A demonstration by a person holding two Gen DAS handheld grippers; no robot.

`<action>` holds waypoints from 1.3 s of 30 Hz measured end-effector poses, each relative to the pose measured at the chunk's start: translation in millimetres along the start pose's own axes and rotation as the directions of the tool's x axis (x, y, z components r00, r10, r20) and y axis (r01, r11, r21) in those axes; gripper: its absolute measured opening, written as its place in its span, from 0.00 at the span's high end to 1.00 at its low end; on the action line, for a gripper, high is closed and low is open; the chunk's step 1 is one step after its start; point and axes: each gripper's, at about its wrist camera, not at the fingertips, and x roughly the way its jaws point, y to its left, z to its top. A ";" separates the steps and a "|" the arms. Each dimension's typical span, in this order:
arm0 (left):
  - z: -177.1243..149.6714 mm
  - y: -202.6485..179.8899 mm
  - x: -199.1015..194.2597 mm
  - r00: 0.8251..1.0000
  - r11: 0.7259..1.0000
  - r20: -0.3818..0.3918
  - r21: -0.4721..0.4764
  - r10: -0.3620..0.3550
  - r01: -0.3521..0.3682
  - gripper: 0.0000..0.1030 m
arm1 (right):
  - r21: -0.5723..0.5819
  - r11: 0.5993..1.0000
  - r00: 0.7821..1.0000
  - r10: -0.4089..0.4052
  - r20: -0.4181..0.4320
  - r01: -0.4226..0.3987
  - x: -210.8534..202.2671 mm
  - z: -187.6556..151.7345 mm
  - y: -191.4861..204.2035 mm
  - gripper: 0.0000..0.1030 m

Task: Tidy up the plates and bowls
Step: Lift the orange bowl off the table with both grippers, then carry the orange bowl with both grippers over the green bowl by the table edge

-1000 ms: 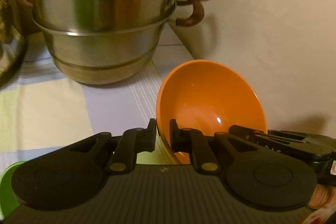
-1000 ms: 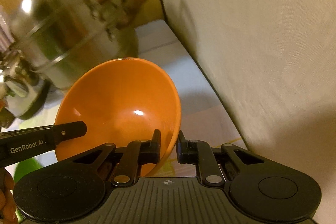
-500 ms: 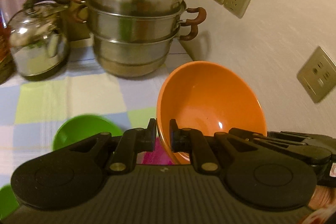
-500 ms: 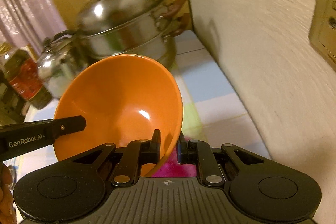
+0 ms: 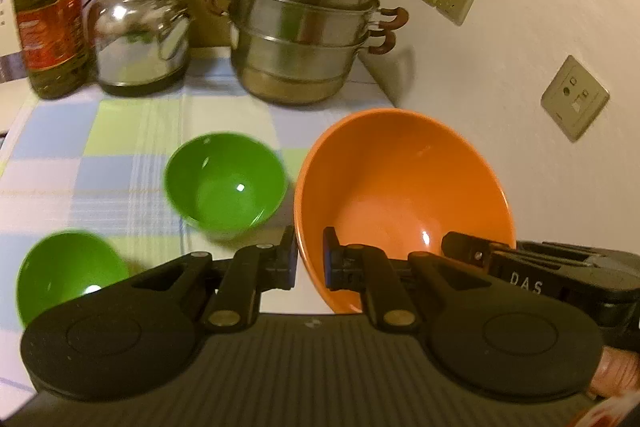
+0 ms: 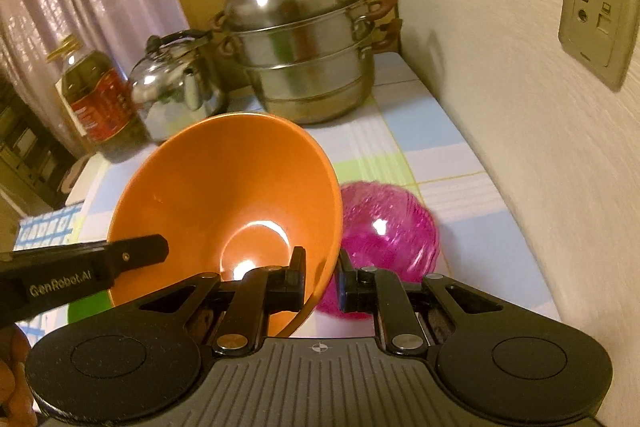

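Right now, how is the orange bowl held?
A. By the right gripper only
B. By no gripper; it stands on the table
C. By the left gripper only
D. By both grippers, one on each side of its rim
D: the left gripper and the right gripper each pinch the orange bowl at its rim, on opposite sides.

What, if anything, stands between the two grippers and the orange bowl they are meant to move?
Nothing visible does. The left gripper is already shut on one side of the orange bowl rim, and the right gripper is shut on the opposite side, so the bowl is held tilted between both.
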 end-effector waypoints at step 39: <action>-125.7 134.0 -105.2 0.985 0.962 0.022 -0.218 0.171 -0.162 0.89 | -0.216 0.960 0.983 0.164 -0.086 -0.179 0.5 -104.8 147.1 0.87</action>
